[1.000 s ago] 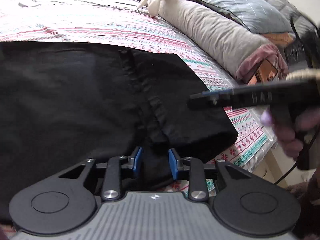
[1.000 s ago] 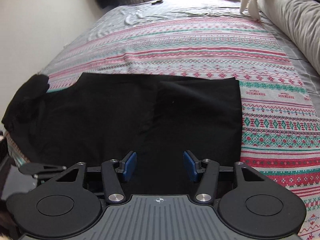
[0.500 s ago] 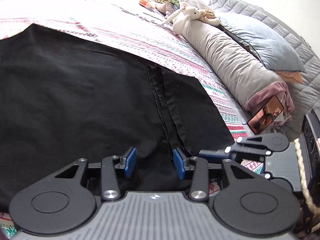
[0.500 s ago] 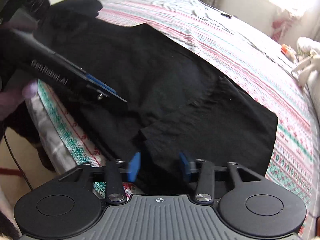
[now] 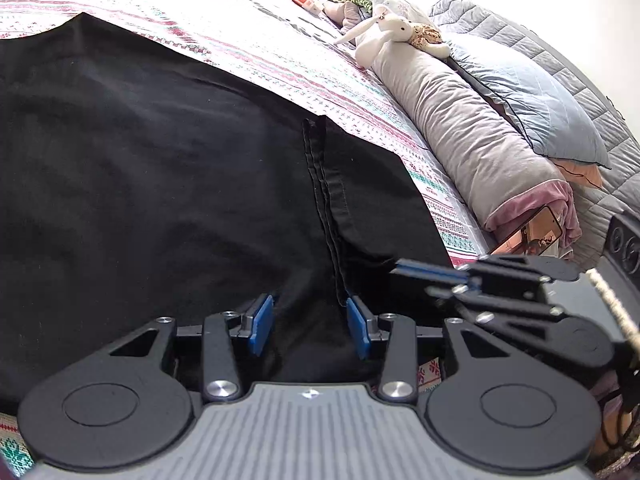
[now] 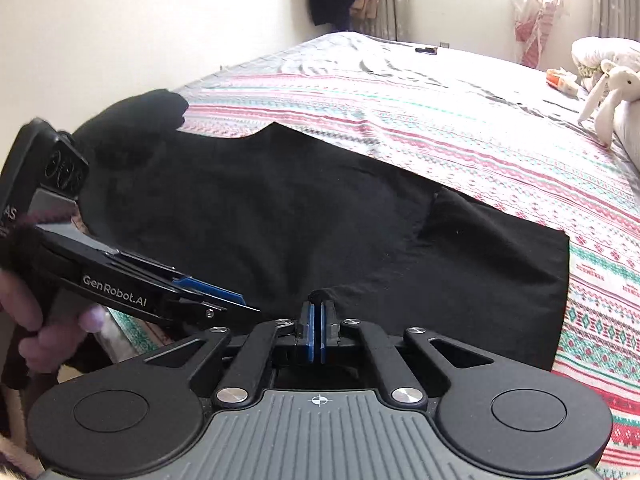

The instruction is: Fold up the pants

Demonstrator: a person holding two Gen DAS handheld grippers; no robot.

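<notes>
Two tools are set at the near edge of black fabric pants (image 6: 320,220) spread on a striped bed (image 6: 440,128): right tool (image 6: 316,320) pinching the hem, left tool (image 5: 308,324) spread astride cloth; both corners are best gripped before lifting evenly

black pants (image 5: 160,184) cut off at left edge of left wrist view, near hem hidden behind gripper bodies in both views, right gripper (image 5: 430,274) motion-blurred there, hand (image 6: 36,320) cropped by frame edge, small dark item (image 6: 426,50) on far bed unidentifiable
</notes>
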